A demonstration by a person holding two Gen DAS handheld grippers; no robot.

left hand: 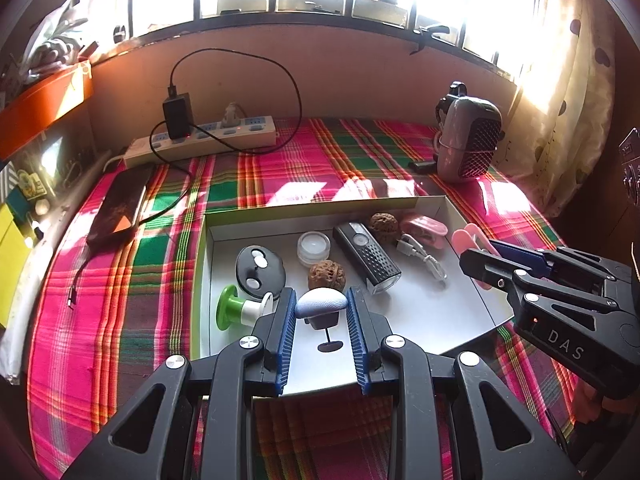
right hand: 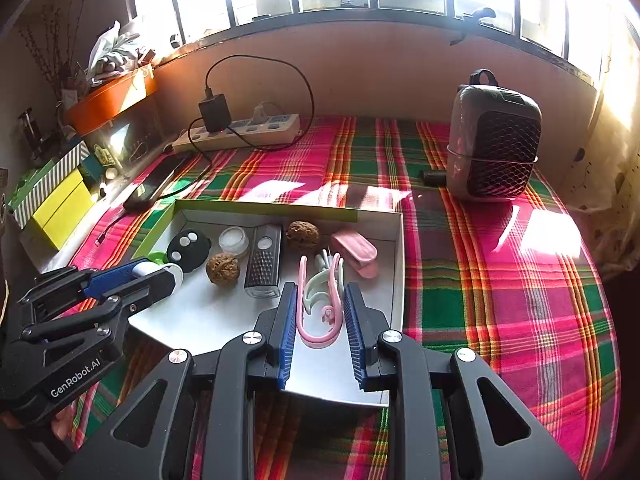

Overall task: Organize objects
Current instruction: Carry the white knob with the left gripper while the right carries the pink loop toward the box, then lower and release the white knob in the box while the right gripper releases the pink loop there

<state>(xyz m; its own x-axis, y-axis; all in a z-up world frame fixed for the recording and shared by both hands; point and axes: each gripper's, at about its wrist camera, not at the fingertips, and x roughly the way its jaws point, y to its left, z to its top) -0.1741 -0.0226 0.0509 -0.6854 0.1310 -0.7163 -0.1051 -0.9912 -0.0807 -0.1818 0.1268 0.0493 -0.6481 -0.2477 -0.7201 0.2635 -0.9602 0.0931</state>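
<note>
Left tongs (left hand: pixel 322 312): blue-padded fingers closed on a pale blue-grey mushroom-shaped object (left hand: pixel 322 303) with a dark underside, held just above the floor of the tray (left hand: pixel 424 308); its shadow falls on the tray beneath it.

Right tongs (right hand: pixel 320 308): fingers part-open around a pink U-shaped clip (right hand: pixel 320 320) with a pale green curved piece (right hand: pixel 316 286) alongside; whether the pads press on the clip cannot be told.

Tray: shallow white box with a green outer rim, resting on the plaid-covered surface (left hand: pixel 280 168). Contents:
- green-and-white knob-like piece (left hand: pixel 236 309), front left corner, just beside the left tongs
- black oval case (left hand: pixel 260 268) with white pieces on it
- clear round jar (left hand: pixel 314 247)
- two brown walnuts, one near (left hand: pixel 327 275), one far (left hand: pixel 383 223)
- black rectangular lamp (left hand: pixel 366 256), lying between the walnuts
- white cable (left hand: pixel 424 254)
- pink case (left hand: pixel 424 227), far right

Elsewhere on the surface: white power strip (left hand: pixel 208 136) with black charger (left hand: pixel 177 114) by the wall, dark phone (left hand: pixel 118 208) at left, small heater-like appliance (left hand: pixel 470 140) at far right.
</note>
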